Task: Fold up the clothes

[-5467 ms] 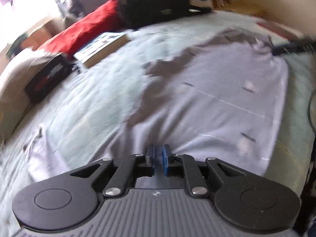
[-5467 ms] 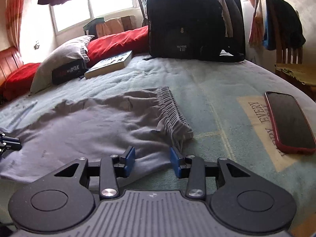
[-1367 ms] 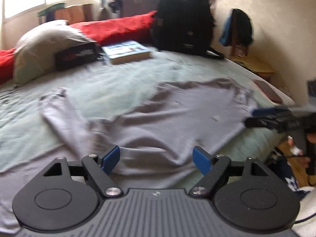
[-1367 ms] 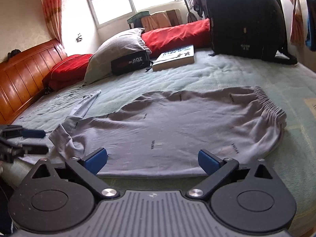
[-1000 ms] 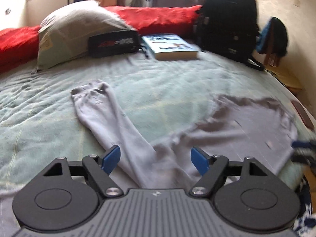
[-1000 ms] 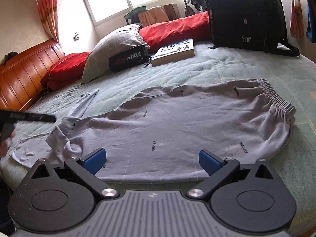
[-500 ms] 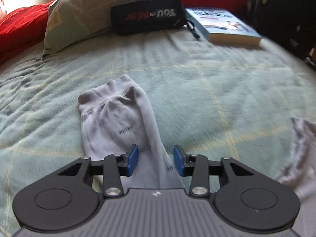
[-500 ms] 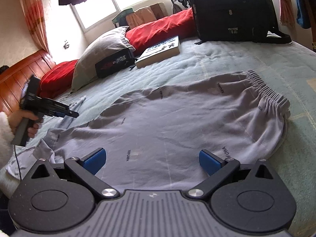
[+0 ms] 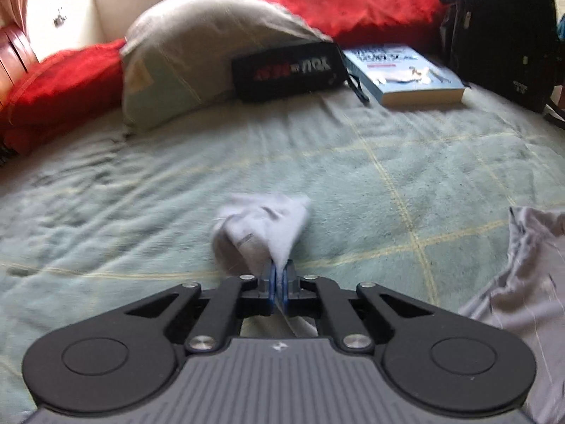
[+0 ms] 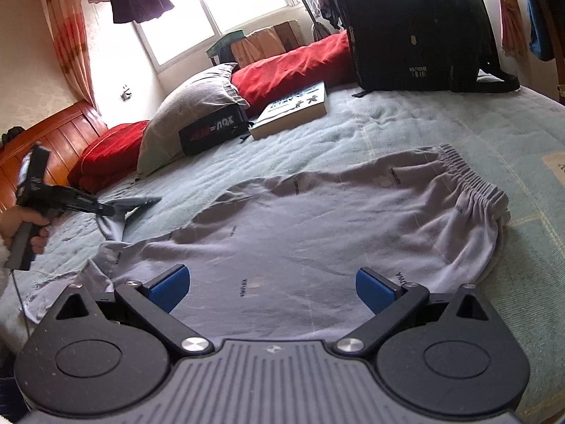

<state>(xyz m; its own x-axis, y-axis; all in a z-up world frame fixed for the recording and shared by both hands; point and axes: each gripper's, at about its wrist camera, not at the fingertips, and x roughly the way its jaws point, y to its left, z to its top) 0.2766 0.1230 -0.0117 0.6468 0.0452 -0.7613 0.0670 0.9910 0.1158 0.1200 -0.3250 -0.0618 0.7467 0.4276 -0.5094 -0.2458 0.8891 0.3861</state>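
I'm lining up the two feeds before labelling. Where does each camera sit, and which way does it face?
Left wrist: on the left tongs, facing the pillow; they pinch the grey trousers by the leg end.
Right wrist: on the open right tongs, above the trousers' seat, facing the window; a hand shows.
Shared: trousers, book, backpack.

soft matt grey cloth trousers (image 10: 317, 226); fuzzy green blanket (image 9: 353, 162); glossy wood headboard (image 10: 60, 137).
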